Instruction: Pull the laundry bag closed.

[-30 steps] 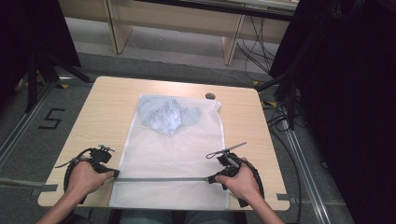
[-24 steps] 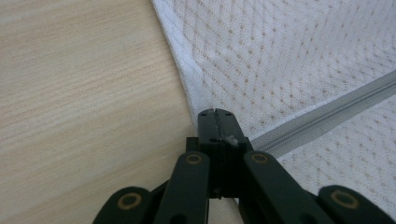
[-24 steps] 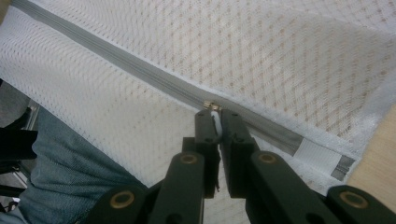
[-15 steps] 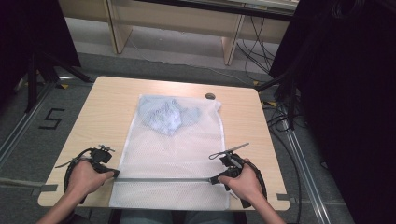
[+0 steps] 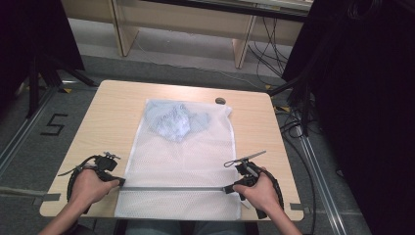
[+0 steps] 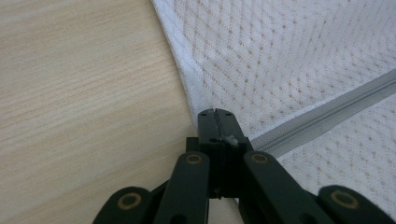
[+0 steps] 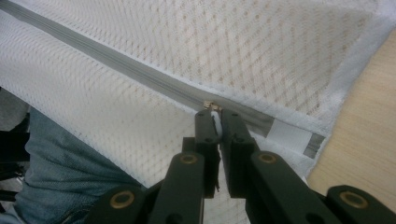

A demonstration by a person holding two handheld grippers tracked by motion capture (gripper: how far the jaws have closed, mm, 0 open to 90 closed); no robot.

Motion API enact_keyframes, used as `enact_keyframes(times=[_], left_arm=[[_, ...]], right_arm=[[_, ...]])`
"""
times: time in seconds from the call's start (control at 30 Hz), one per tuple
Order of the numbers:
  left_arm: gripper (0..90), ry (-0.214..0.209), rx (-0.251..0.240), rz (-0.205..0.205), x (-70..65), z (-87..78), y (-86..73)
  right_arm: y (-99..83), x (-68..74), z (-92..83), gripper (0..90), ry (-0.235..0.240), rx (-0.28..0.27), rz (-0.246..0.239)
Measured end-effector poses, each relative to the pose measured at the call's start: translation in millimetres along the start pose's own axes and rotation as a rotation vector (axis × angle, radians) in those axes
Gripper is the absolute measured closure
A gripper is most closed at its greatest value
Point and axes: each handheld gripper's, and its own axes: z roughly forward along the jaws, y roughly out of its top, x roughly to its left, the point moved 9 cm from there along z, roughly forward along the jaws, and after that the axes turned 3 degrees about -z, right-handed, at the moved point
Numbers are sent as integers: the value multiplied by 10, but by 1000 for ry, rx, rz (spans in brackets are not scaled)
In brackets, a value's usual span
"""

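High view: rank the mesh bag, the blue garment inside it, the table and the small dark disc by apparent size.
1. table
2. mesh bag
3. blue garment
4. dark disc

Under your hands the surface (image 5: 107,112) is pale matt wood grain. The laundry bag (image 5: 181,161) is white open-weave mesh cloth with a smooth grey zipper (image 6: 322,114). Your fingers (image 7: 232,135) are matt black plastic.
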Motion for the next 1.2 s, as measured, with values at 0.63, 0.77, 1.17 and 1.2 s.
enact_keyframes(times=[0.63, 0.77, 1.17, 1.2], left_arm=[[899, -3, -5, -3, -7, 5, 4], [899, -3, -5, -4, -9, 5, 4], [899, 6, 5, 58, 36, -5, 8], [899, 0, 5, 9, -1, -3, -7]], right_arm=[[-149, -148, -56, 869, 9, 48, 136], [-169, -249, -53, 869, -13, 39, 105], [-226, -284, -66, 869, 0, 67, 126], [-226, -284, -64, 868, 2, 67, 127]])
